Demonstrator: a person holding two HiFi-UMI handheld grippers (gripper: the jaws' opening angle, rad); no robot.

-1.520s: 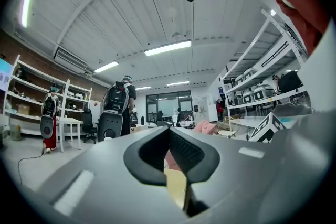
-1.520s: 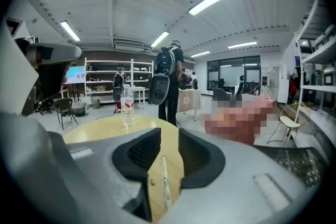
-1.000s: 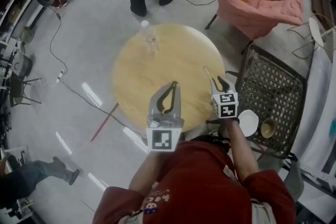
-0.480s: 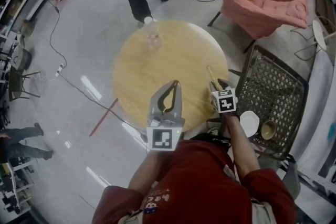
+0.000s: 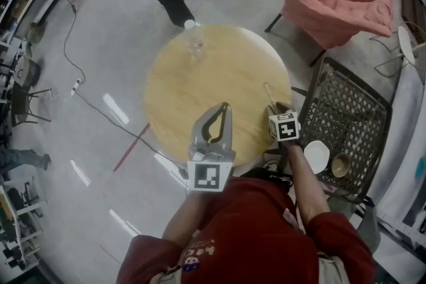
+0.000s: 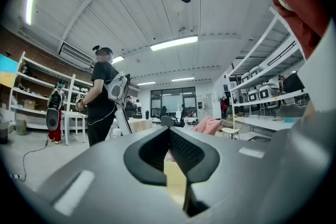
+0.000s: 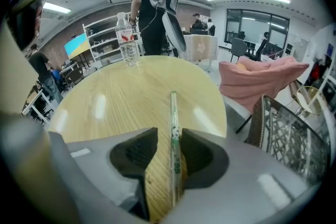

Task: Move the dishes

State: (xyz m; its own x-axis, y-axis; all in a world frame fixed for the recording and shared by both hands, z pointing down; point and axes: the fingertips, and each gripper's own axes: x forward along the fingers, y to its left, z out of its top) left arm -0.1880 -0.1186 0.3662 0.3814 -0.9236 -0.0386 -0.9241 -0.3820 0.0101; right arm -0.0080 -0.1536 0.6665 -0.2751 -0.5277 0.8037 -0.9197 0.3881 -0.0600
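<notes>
one thin clear dish (image 7: 172, 123), on edge over the table (image 5: 200, 70) with its long axis toward 12 o'clock, stands loose in my right gripper (image 5: 279, 106), whose jaws have just been opening so only the 3 o'clock pad touches it, while my left gripper (image 5: 224, 105), further off at 9 o'clock, is pinched together on nothing.

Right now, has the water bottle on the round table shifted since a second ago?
No. The water bottle stands upright in the same spot, just inside the far edge of the round wooden table.

Right hand-held gripper (image 5: 279, 107) sank, jaws opening around dish (image 7: 172, 113).
</notes>
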